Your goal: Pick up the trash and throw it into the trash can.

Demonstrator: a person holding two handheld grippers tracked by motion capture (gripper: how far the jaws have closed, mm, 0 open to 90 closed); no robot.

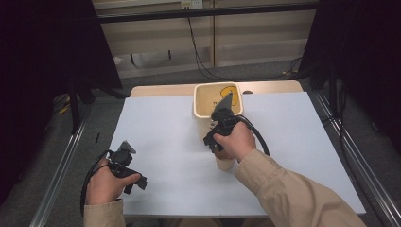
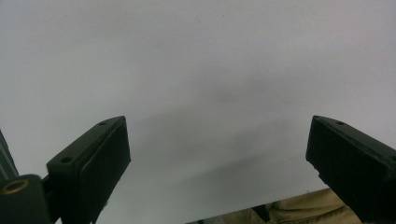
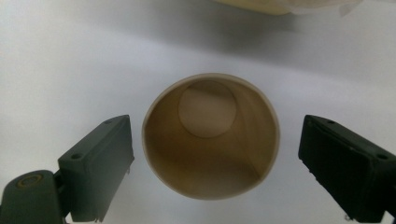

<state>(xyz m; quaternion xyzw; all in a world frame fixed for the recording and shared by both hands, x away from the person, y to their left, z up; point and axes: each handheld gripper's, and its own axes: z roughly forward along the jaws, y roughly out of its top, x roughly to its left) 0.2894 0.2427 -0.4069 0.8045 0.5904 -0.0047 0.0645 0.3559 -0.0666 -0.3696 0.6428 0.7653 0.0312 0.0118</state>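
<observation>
The counter (image 1: 156,142) carried a cream square bin (image 1: 203,101) with a yellow smiley, at the middle of its far edge. Just on the near side of it stood a paper cup (image 3: 211,135), upright and empty, its mouth straight below my right gripper (image 1: 218,126). Those jaws hung spread apart, one on either side of the rim, touching nothing. My left gripper (image 1: 126,165) sat by the near left corner, jaws released over bare counter, well apart from the cup. From above, my hand hid most of the cup.
</observation>
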